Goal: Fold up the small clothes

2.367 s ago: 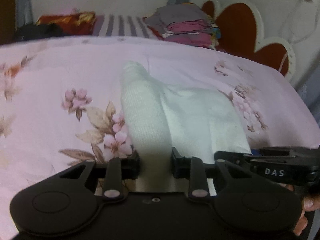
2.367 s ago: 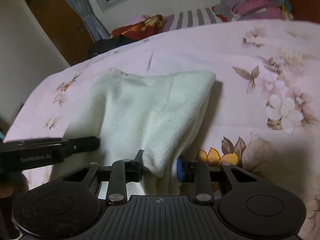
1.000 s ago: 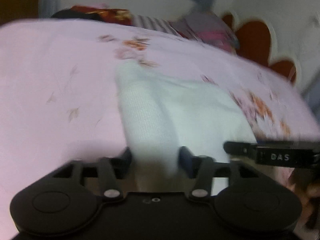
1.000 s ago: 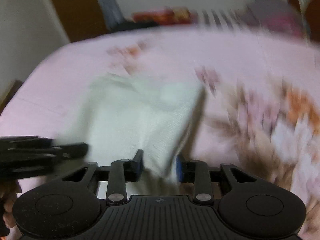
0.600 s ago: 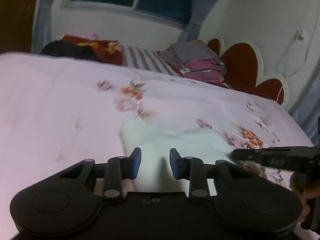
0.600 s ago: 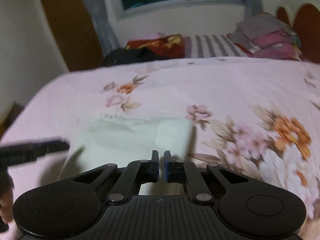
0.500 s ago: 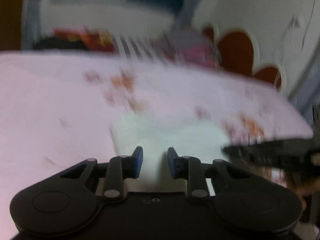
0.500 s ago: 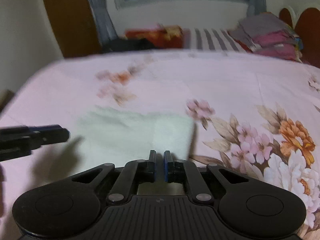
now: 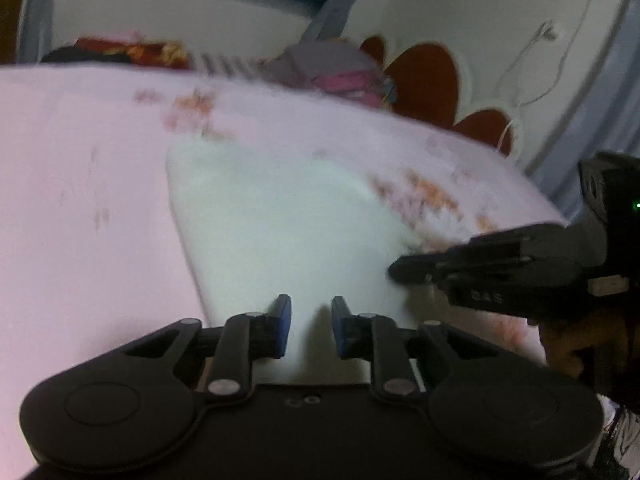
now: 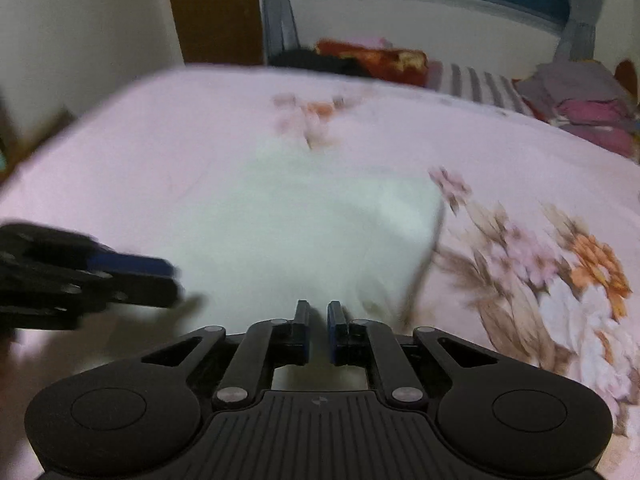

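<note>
Left wrist view: your left gripper hangs over the white garment, jaws just narrowing, nothing between them.
The garment lies flat on the pink floral sheet; your right gripper sits at 3 o'clock.

Right wrist view: the right gripper is clenched on nothing (picture blurred).
The garment spreads toward 12 o'clock, left gripper at 9.

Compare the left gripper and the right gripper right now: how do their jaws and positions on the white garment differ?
The left gripper shows a clear gap between its blue pads and has just been closing; the right gripper is nearly shut. The left gripper sits by the white garment toward its left edge, the right gripper toward its right edge. Neither visibly holds cloth.
</note>
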`<action>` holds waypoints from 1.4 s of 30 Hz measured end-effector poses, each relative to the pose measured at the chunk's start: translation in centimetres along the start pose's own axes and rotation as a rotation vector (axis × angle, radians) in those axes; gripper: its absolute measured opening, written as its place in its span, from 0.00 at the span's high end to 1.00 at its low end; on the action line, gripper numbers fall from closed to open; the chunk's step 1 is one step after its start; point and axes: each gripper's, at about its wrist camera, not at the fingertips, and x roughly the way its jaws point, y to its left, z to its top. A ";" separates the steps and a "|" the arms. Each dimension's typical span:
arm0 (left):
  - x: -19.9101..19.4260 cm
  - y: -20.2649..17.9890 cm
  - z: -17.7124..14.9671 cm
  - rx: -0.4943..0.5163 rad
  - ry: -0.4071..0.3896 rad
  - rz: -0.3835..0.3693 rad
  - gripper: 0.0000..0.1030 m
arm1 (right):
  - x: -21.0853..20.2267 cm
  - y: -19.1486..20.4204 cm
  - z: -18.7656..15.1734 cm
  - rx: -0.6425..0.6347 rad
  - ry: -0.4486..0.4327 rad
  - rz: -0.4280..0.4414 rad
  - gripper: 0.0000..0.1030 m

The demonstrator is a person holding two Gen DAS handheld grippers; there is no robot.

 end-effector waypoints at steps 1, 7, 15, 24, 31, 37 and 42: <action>0.7 -0.1 -0.7 -0.033 0.016 -0.018 0.86 | 0.6 0.0 -0.6 -0.017 0.016 -0.032 0.99; -1.1 -1.9 -2.0 -0.091 -0.039 0.002 0.86 | -2.1 -0.5 -1.8 0.078 -0.009 -0.041 1.00; -2.8 -4.1 -5.3 -0.063 0.000 0.205 0.86 | -4.3 1.7 -7.0 0.062 0.043 0.027 1.00; -8.0 -11.2 -6.7 0.005 -0.074 0.342 0.77 | -13.9 0.6 -8.9 0.174 -0.085 0.076 1.00; -11.4 -17.1 -8.7 0.077 -0.177 0.477 0.00 | -20.3 1.8 -11.9 0.225 -0.139 -0.094 0.05; -14.2 -20.7 -10.5 0.107 -0.185 0.503 0.00 | -23.1 2.0 -14.2 0.200 -0.166 -0.124 0.00; -17.3 -22.5 -12.1 0.059 -0.214 0.455 0.00 | -26.2 2.3 -16.0 0.228 -0.202 -0.119 0.00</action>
